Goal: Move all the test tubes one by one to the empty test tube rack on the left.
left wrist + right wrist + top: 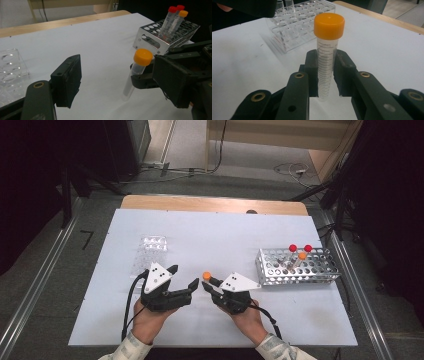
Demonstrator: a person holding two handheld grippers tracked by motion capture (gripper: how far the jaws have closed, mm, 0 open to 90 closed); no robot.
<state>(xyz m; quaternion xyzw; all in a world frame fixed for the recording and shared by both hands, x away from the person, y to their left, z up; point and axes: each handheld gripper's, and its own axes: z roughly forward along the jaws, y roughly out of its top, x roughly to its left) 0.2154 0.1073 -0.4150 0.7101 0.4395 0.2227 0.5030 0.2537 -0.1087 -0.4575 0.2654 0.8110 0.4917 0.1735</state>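
Counter: white, both forearms entering from its near edge | Left gripper: jaws apart, nothing between them, angled toward the right gripper | Right gripper: jaws clamped on an orange-capped tube, held just above the counter, mid-front, between the two racks.

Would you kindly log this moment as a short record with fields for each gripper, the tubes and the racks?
right gripper: shut on the orange-capped tube, held above the table
left gripper: open, nothing between the jaws, facing the tube
metal rack: right side of table, holds two red-capped tubes and one more orange-capped one
clear rack: left side of table
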